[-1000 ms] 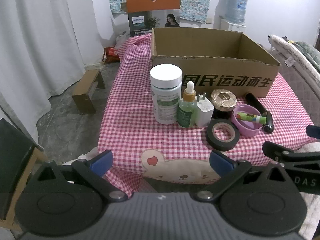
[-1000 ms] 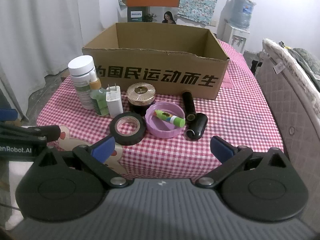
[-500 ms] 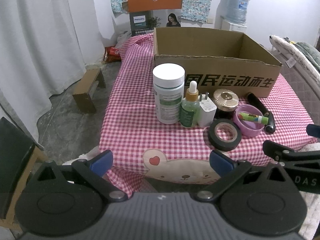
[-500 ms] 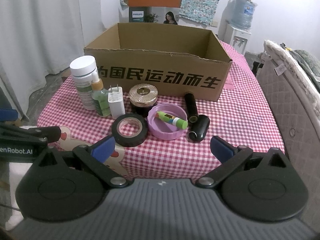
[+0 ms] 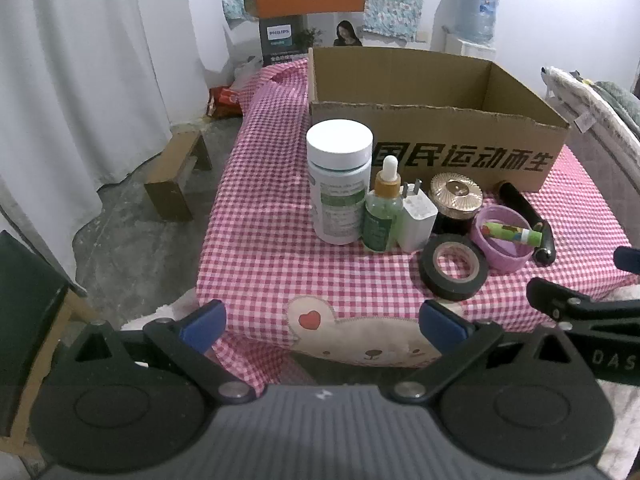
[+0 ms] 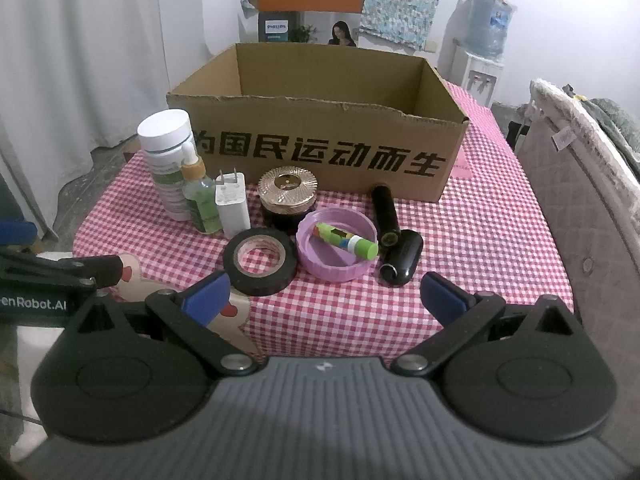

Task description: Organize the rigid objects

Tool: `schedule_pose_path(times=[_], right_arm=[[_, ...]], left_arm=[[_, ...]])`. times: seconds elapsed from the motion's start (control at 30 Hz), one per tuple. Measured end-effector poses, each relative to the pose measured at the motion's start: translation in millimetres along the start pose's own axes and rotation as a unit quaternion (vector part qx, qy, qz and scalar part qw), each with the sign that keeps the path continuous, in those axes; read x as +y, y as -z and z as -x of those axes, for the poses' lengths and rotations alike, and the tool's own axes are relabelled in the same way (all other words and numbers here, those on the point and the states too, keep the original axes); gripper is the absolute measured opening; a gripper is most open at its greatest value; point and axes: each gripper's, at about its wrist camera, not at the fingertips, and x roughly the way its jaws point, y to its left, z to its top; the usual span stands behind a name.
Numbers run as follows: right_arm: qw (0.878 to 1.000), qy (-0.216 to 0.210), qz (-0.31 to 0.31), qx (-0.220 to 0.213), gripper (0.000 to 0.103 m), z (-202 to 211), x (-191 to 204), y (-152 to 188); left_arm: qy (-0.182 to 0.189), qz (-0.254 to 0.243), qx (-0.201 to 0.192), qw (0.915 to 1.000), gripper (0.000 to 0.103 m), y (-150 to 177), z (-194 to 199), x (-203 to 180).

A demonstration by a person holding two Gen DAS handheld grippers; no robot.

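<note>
Cardboard box (image 6: 320, 136) stood open behind bottle (image 5: 340, 184), dropper (image 5: 382, 210), charger (image 6: 232, 204), jar (image 6: 288, 196), tape roll (image 6: 260, 260), purple lid (image 6: 338, 250). Left gripper (image 5: 322, 322), right gripper (image 6: 326, 296): fingers spread, holding nothing, short of table (image 6: 480, 240).

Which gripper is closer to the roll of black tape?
Right. The right gripper sits just in front of the tape; the left gripper is farther back, off to the tape's left.
</note>
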Motion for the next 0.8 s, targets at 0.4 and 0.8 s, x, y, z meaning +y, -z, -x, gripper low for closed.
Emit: schedule_pose_path(times=[0.4,0.8], right_arm=[[0.999,-0.027,-0.036,-0.007,0.102,-13.4,-28.9,0.3],[0.990,-0.035,-0.133,-0.026,0.099,-36.7,-117.9,-6.6]], left_arm=[[0.039,-0.033,-0.017,0.9985,0.103,-10.5,-16.1,-15.7],[0.174,-0.179,-0.061,0.9664,0.094,-26.7,-26.4,-88.8]])
